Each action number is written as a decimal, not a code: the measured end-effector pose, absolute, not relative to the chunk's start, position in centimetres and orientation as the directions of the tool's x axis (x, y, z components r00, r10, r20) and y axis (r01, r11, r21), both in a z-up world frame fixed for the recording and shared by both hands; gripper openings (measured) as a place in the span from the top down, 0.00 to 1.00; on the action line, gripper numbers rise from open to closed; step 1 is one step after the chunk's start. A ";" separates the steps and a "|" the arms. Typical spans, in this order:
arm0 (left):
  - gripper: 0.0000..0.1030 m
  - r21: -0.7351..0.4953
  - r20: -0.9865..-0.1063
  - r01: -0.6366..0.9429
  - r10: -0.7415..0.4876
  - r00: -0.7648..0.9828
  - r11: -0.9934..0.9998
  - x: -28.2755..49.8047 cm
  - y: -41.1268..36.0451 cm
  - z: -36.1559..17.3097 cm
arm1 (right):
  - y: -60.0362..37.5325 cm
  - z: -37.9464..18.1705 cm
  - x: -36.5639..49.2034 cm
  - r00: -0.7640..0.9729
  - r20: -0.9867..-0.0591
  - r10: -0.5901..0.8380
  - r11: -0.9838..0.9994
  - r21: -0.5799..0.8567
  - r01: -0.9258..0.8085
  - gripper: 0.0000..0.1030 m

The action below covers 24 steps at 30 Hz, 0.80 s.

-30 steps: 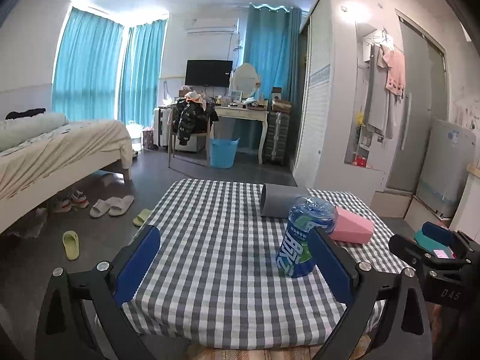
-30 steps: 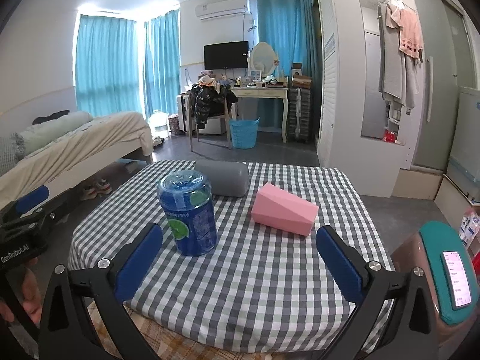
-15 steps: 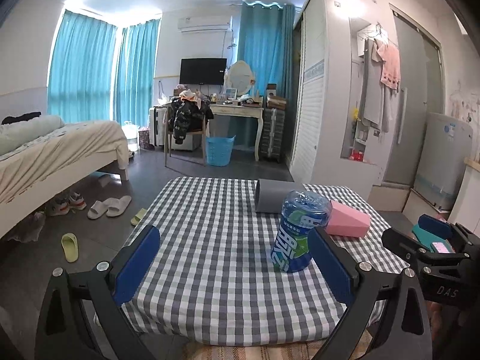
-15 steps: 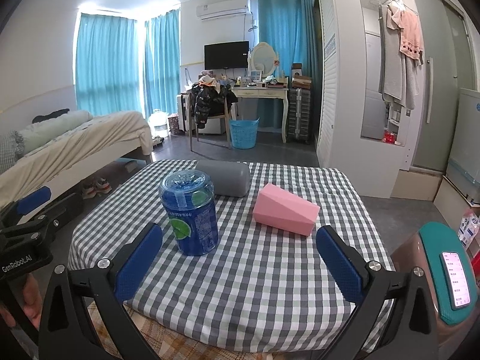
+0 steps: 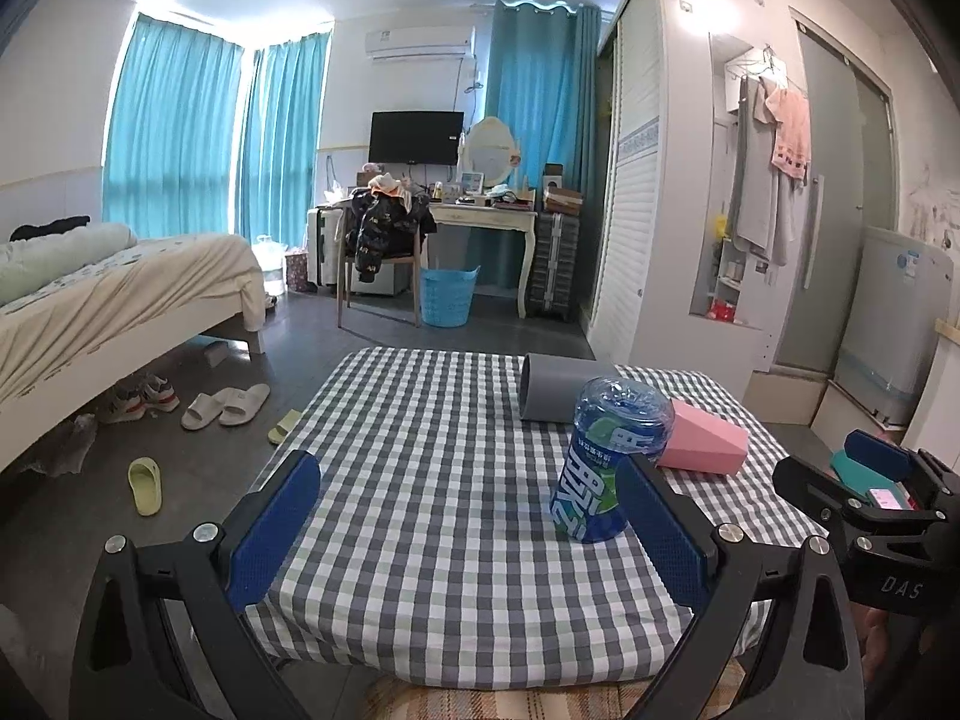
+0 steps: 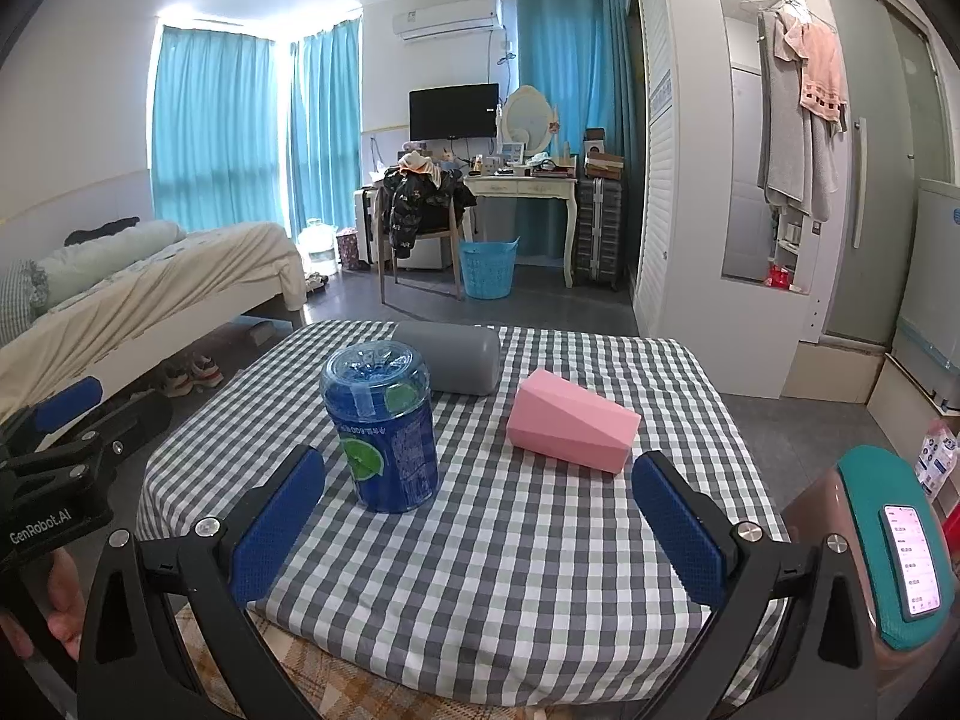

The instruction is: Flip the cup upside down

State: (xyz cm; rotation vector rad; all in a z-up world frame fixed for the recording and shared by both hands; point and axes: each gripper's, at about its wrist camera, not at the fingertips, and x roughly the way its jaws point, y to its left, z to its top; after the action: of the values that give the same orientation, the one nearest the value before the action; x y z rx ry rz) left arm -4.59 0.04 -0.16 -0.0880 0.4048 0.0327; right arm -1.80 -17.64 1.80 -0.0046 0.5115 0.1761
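Pink cup (image 6: 571, 427) lies on side on checked table (image 6: 540, 540), ahead of right gripper (image 6: 477, 516), fingers spread wide, empty. Left gripper (image 5: 468, 531) also spread, blue cup (image 5: 609, 459) standing just beside its right finger. Three cups: pink, blue, grey (image 6: 453, 357) lying behind.

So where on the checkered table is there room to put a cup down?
The near strip of the tablecloth, just ahead of the right claw, is bare. So is the whole left side, seen beyond the left claw. It is crowded toward the far right: the blue bottle, the lying grey cup and the lying pink cup cluster there.
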 end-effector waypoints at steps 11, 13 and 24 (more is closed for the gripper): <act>0.01 -0.079 -0.393 -0.048 0.013 0.919 0.996 -4.6 0.0 -0.2 | -17.6 1.9 -1.8 0.857 -0.487 0.168 0.985 0.040 -0.170 0.00; 0.01 -0.079 -0.394 -0.048 0.013 0.919 0.996 -4.6 0.0 -0.2 | -17.6 2.1 -1.8 0.856 -0.488 0.168 0.984 0.039 -0.171 0.00; 0.01 -0.078 -0.393 -0.048 0.013 0.920 0.996 -4.7 0.0 -0.3 | -17.6 2.2 -1.6 0.853 -0.492 0.170 0.984 0.037 -0.175 0.00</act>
State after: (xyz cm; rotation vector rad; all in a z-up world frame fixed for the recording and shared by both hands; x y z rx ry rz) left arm -4.69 -0.01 -0.25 -0.0871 0.4028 0.0316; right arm -1.64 -17.57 2.20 -0.0096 0.5171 0.1818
